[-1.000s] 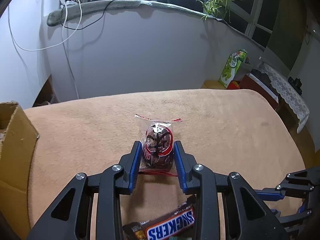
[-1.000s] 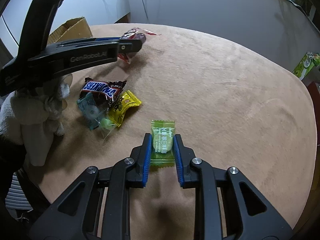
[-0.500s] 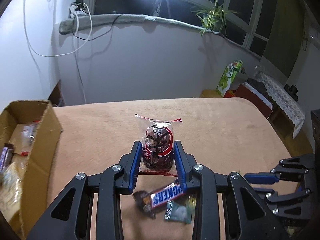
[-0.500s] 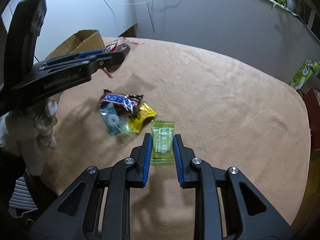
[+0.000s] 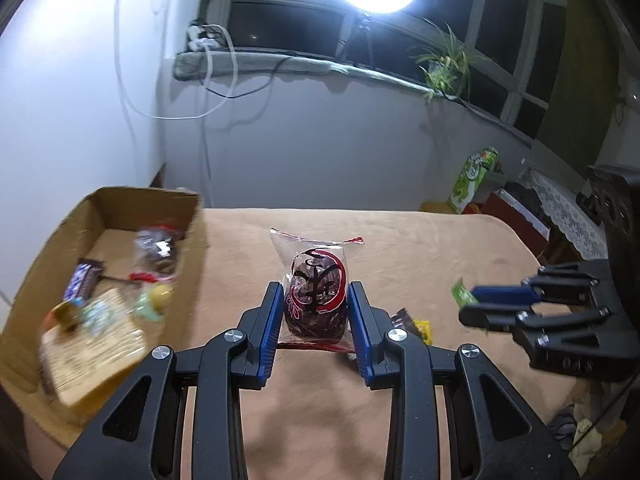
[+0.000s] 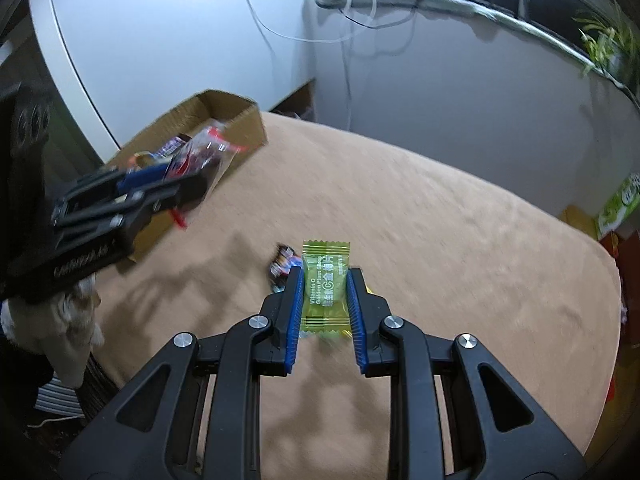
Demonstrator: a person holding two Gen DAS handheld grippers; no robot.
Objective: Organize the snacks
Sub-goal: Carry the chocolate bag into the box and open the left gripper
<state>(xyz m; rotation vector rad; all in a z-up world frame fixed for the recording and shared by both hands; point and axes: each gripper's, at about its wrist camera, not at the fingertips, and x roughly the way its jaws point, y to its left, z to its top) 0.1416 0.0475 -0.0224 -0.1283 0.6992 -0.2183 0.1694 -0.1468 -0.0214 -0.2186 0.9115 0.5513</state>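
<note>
Two handheld grippers carry snacks above a tan-covered counter, midway through a tidy-up. The left gripper, at lower centre of its own view, has its fingers clamped on a clear-wrapped dark red sweet. The right gripper, at lower centre of its view, has its fingers pressed together on a green candy packet.

The cardboard box, at the left of the left wrist view, already holds several snacks, among them a blue-wrapped bar and a pale biscuit pack, though motion blur hides the details. By the look of it, the job is partly done. A small cluster of loose wrappers lies on the counter just behind the right gripper's fingers, so at least those and the two held items appear left to go in.

The box sits at the counter's left edge, close to the white wall, its near wall upright. The left gripper hangs just beside that wall in the right wrist view. Open counter stretches to the right and far side, with nothing standing on it there; the two grippers are well apart.
</note>
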